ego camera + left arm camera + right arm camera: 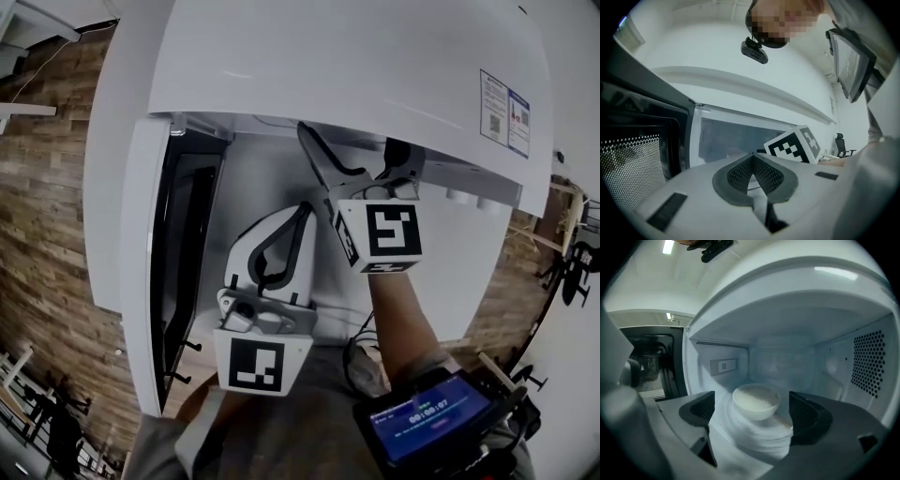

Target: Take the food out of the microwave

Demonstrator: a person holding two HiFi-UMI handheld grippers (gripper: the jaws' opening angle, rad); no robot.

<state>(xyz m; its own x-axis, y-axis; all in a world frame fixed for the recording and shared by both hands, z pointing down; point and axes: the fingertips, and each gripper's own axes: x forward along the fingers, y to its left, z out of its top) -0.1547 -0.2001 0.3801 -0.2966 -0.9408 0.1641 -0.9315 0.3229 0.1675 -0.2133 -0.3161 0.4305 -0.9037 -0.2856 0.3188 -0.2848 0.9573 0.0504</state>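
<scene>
The white microwave stands with its door swung open to the left. Inside the cavity a white bowl of pale food sits on a round white turntable plate. My right gripper reaches into the cavity and is open. Its dark pads stand on either side of the bowl without touching it. Its marker cube shows in the head view, the fingertips hidden under the microwave's top. My left gripper hangs in front of the opening, shut on nothing, its pads pressed together.
The door's mesh window is close on the left of my left gripper. A perforated vent lines the cavity's right wall. A lit tablet screen sits low at the right by the person's arm. Wooden floor lies around.
</scene>
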